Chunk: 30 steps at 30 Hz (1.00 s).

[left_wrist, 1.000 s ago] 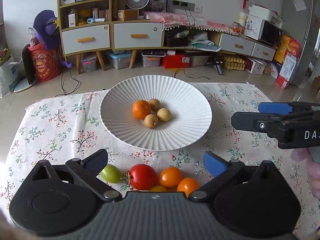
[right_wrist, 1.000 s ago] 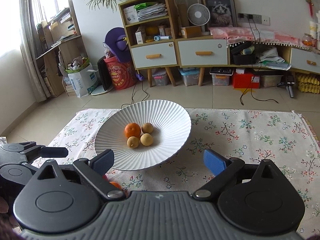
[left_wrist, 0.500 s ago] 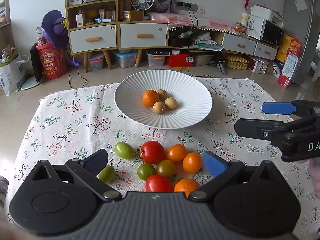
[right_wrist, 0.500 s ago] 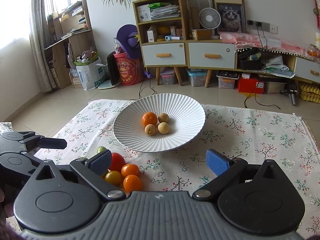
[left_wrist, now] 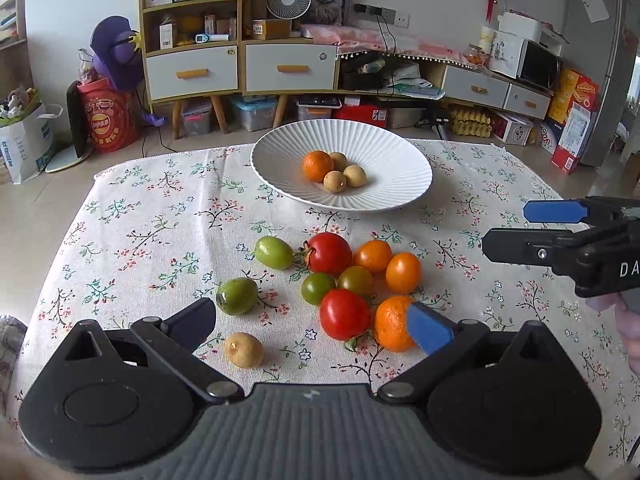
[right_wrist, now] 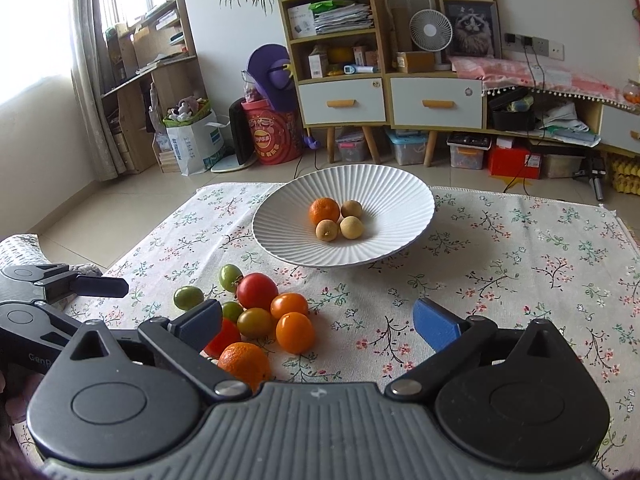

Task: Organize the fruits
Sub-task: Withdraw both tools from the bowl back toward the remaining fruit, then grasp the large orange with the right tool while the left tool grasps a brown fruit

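Left claw [left_wrist: 310, 326] and right claw [right_wrist: 316, 322] (both empty) agape, angled downward

plate [left_wrist: 404, 184]: ribbed glossy ceramic | tablecloth [left_wrist: 152, 216]: matt floral cloth

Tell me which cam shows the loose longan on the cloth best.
Left wrist: the longan lies in plain view on the cloth near its tool. The right wrist view doesn't show it, probably hidden behind that tool's body.

The white ribbed plate [right_wrist: 400, 208] sits at centre frame with one mandarin [right_wrist: 324, 211] and three longans [right_wrist: 339, 222] – the loose tomatoes [right_wrist: 276, 312] cluster at lower left.
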{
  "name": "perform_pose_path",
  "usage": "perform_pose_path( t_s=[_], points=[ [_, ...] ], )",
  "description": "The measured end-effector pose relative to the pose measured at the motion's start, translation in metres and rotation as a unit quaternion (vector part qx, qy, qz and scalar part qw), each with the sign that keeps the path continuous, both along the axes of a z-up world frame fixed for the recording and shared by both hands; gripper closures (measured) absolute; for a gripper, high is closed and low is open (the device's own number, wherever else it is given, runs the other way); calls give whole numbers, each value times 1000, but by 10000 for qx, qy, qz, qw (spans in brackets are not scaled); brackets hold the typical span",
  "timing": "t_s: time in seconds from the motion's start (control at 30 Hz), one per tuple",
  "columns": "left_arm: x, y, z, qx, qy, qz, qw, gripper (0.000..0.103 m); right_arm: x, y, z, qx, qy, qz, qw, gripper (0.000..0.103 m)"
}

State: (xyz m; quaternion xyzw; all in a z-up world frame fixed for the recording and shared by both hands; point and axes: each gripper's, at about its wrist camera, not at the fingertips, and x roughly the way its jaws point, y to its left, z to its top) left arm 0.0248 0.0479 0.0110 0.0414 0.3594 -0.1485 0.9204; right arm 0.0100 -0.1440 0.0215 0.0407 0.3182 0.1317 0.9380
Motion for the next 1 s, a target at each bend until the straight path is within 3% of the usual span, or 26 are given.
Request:
perform_pose_path(
  t_s=[0.53, 0.83, 1.0],
  points=[
    [-27, 45, -27, 324, -33, 209, 9993, 8, -27, 27, -23, -392, 69, 677, 9969, 1],
    [-23, 43, -51, 582, -109, 128, 9982, 8, -34, 50, -47, -617, 84, 1037, 9927, 1],
    [-22, 47, -58, 329, -304, 120, 9989, 8, -31, 62, -61, -801, 70, 1150, 9901, 1]
  ],
)
